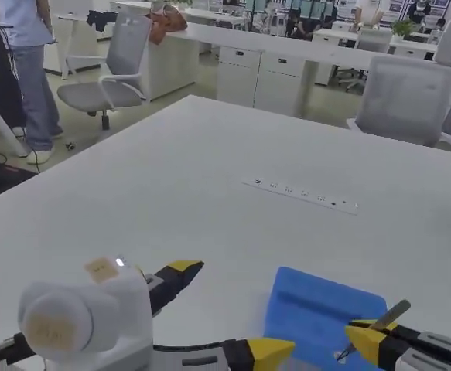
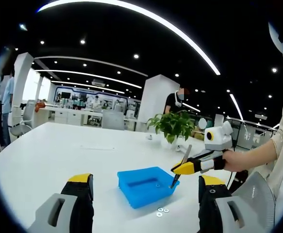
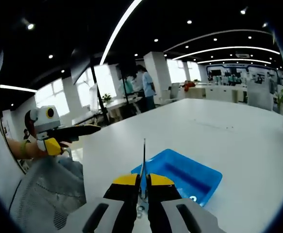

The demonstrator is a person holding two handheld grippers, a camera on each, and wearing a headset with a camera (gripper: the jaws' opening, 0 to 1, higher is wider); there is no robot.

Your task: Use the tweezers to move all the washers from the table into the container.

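White table [image 2: 44, 155], 1 blue container [image 2: 143, 188], 2 washers [image 2: 165, 210] beside it, 1 tweezers [image 2: 181, 166]

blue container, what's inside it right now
What looks like one washer lies in the container, and the tweezers dip in. Its near corner is hidden behind the right gripper.

Wide bare table [image 1: 210, 170] is left open beyond the blue container [image 1: 310, 301], broken only by a flush socket strip [image 1: 302, 193]. The space over one corner of the container is taken by the tweezers [image 2: 187, 154] clamped in the right gripper [image 2: 182, 168]. Chairs [image 1: 407, 97] are set past the far edge.
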